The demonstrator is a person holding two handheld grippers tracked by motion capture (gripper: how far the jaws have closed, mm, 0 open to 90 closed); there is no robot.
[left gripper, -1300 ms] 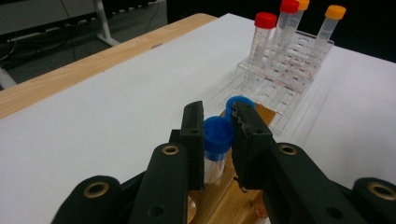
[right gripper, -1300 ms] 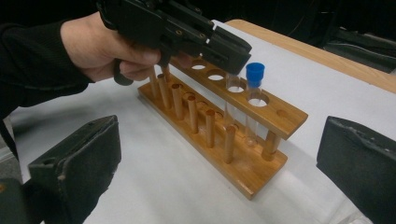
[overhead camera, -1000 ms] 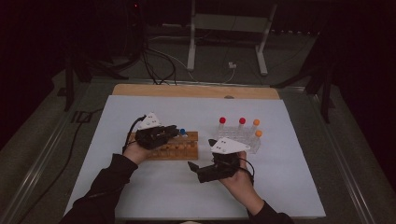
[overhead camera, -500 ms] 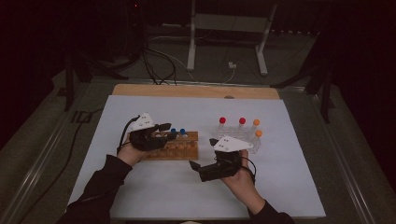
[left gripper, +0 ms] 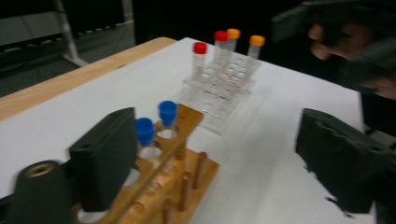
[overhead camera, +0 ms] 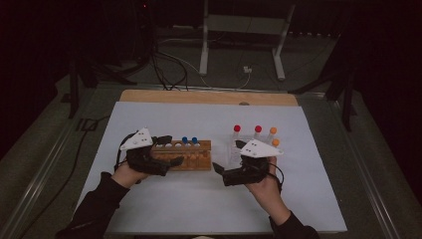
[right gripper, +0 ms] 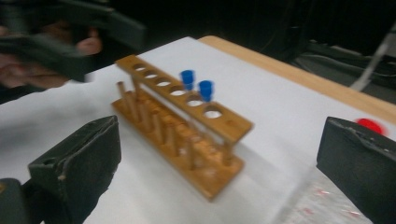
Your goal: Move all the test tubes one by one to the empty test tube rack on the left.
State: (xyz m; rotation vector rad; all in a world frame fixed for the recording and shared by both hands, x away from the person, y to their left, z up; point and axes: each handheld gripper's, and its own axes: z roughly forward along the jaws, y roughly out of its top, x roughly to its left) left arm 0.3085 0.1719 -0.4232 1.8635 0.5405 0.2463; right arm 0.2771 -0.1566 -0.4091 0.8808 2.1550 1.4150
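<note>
A wooden rack (overhead camera: 191,162) (left gripper: 187,177) (right gripper: 187,135) stands left of centre on the white sheet, with two blue-capped tubes (overhead camera: 189,141) (left gripper: 156,121) (right gripper: 197,84) upright in its back row. At the rack's left end my left gripper (overhead camera: 171,149) (left gripper: 219,140) is open. Its jaws have just been opening and nothing is gripped between them. To the right a clear rack (overhead camera: 238,149) (left gripper: 219,88) holds red-capped tubes (overhead camera: 237,128) and orange-capped tubes (overhead camera: 272,130). In front of it my right gripper (overhead camera: 219,169) (right gripper: 219,154) points left, open and holding nothing.
The white sheet (overhead camera: 209,119) covers a wooden table whose bare far edge (overhead camera: 199,96) shows behind it. Cables and a metal stand (overhead camera: 239,45) lie on the dark floor beyond. Bare sheet stretches in front of both racks.
My left gripper has drawn back left from the wooden rack with its jaws spreading, and a second blue-capped tube now stands uncovered in the rack. The right gripper has drifted slightly.
</note>
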